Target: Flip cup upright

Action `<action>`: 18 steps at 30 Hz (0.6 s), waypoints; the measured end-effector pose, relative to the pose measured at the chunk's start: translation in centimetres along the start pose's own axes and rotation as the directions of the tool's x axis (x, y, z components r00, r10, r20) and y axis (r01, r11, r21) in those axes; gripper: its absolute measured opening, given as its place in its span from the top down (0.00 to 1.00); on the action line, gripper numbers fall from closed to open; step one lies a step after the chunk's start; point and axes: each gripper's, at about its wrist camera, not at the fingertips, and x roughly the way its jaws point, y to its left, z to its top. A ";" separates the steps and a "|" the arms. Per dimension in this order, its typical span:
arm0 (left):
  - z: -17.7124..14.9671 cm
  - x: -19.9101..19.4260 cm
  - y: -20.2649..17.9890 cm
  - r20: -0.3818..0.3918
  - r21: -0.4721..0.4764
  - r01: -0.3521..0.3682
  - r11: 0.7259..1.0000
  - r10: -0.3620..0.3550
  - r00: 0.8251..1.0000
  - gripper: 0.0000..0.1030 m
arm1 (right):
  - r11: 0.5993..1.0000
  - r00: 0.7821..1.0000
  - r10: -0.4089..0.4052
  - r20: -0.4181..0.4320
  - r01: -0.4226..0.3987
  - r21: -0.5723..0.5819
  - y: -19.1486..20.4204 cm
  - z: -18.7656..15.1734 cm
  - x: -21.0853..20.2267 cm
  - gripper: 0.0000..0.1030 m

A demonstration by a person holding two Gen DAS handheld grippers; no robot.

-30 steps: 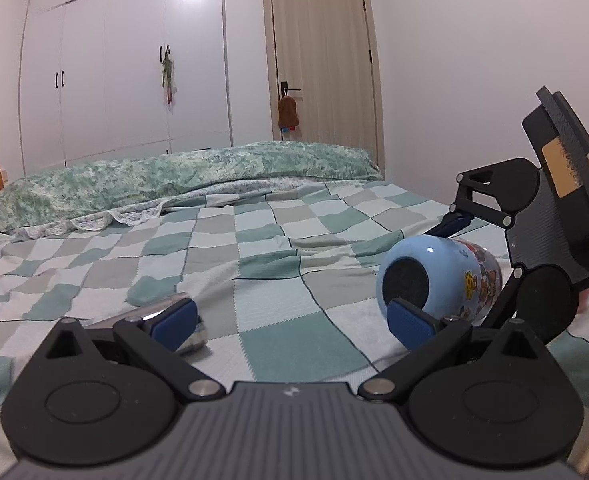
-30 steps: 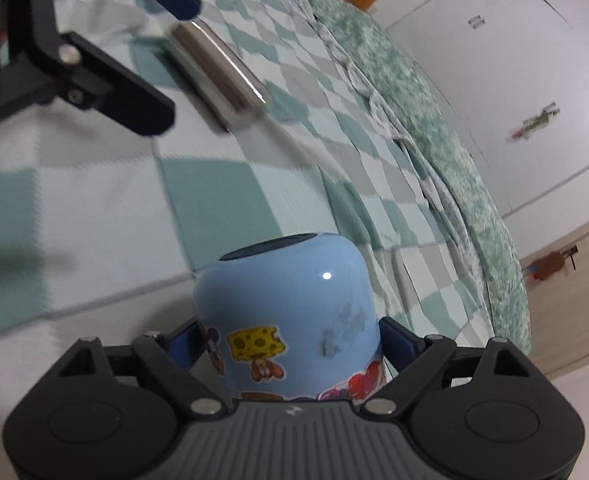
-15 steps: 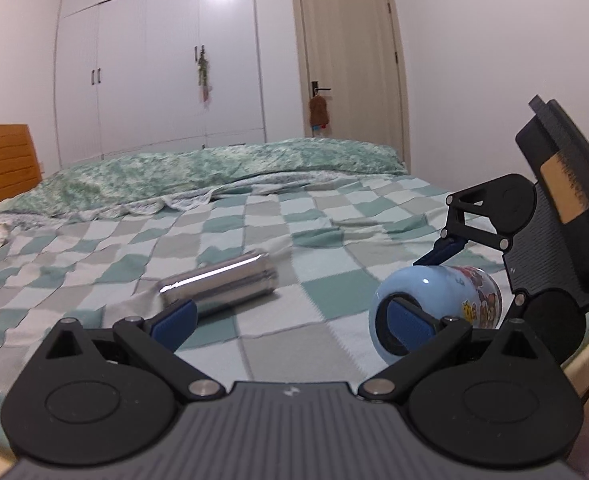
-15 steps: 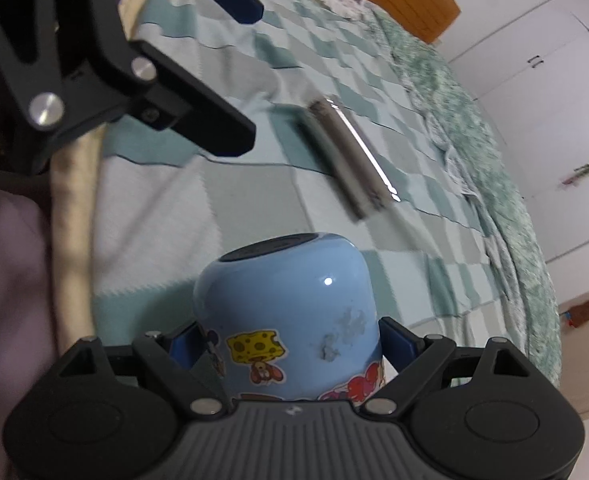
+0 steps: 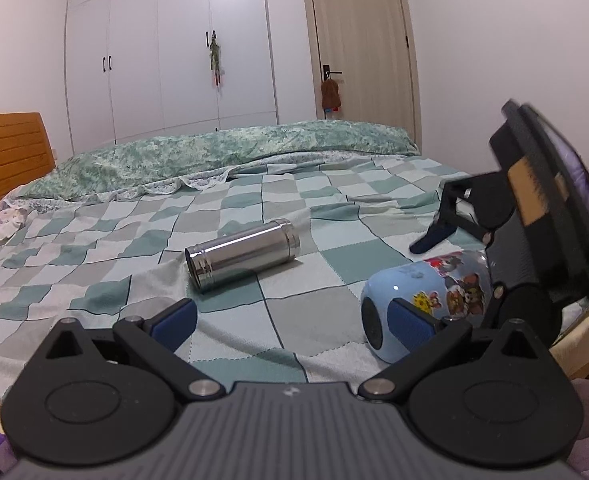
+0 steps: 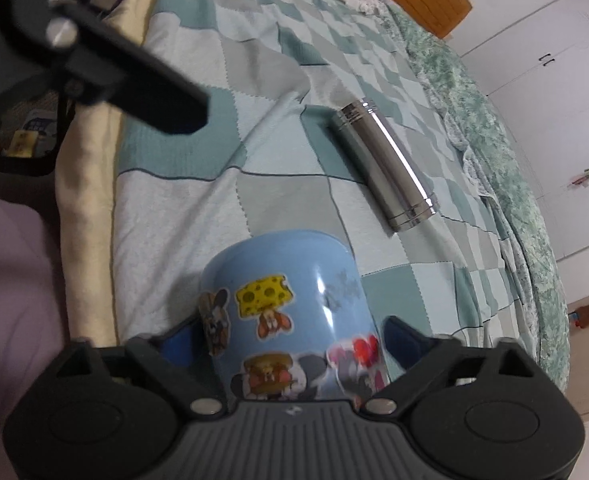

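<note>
A light blue cup with cartoon stickers (image 6: 294, 316) lies on its side on the checked bedspread near the bed's front edge, its dark base toward the left wrist camera (image 5: 426, 300). My right gripper (image 6: 290, 336) has its fingers on both sides of the cup; they look a little apart from it, and the grip cannot be told for sure. My left gripper (image 5: 290, 320) is open and empty, low over the bedspread just left of the cup.
A steel cylinder cup (image 5: 242, 254) lies on its side in the middle of the bed (image 6: 386, 168). A rumpled green quilt (image 5: 214, 156) lies along the far side. A wooden headboard (image 5: 6, 152) stands at the left. The bed's front edge (image 6: 86, 200) is close by.
The left gripper has pulled back and swung left, so the steel cup shows farther off. The right gripper has slid back along the blue cup, whose base now sits farther from the camera.
</note>
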 end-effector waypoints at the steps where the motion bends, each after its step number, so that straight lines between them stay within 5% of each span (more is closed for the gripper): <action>1: 0.0 0.0 -0.1 -0.003 0.003 0.001 1.000 -0.001 1.000 0.00 | 1.000 1.000 0.013 0.008 -0.013 0.019 -0.3 -0.3 -0.4 0.00; 6: 0.4 0.1 -1.0 -0.007 0.031 0.020 0.999 -0.019 1.000 0.00 | 0.988 0.997 0.028 0.072 -0.039 0.148 -1.7 -3.1 -3.2 0.00; 12: 1.3 1.3 -3.5 -0.033 0.125 0.071 0.990 -0.067 0.997 0.00 | 0.915 0.985 -0.070 0.155 0.001 0.403 -3.4 -9.0 -6.9 0.00; 18: 2.2 3.4 -7.2 -0.108 0.304 0.184 0.935 -0.158 0.981 0.00 | 0.825 0.978 -0.107 0.178 -0.012 0.565 -3.1 -14.1 -8.7 0.00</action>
